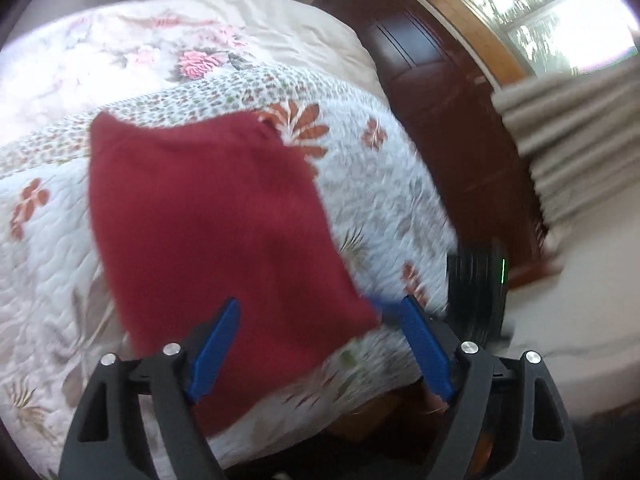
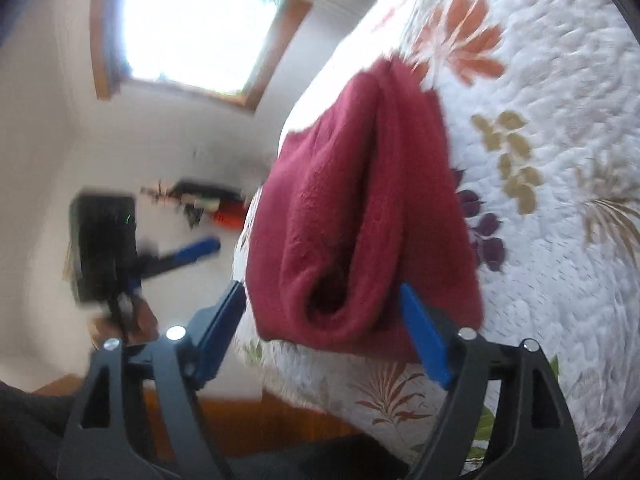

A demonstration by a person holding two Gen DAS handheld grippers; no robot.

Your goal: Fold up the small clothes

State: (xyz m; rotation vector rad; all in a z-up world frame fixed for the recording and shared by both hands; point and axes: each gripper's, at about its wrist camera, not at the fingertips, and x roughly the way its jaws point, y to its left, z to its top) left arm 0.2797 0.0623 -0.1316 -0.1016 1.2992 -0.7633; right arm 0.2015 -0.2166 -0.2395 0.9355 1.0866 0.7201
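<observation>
Dark red folded cloth lies flat on the floral quilt near the bed's edge, and I see my left gripper and right gripper both spread wide, gripping nothing

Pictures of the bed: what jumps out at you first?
The red cloth does, lying folded near the edge of the flowery quilt. Next, the blue fingers of the left gripper, spread wide open around its near end. A bright window glows behind.
</observation>
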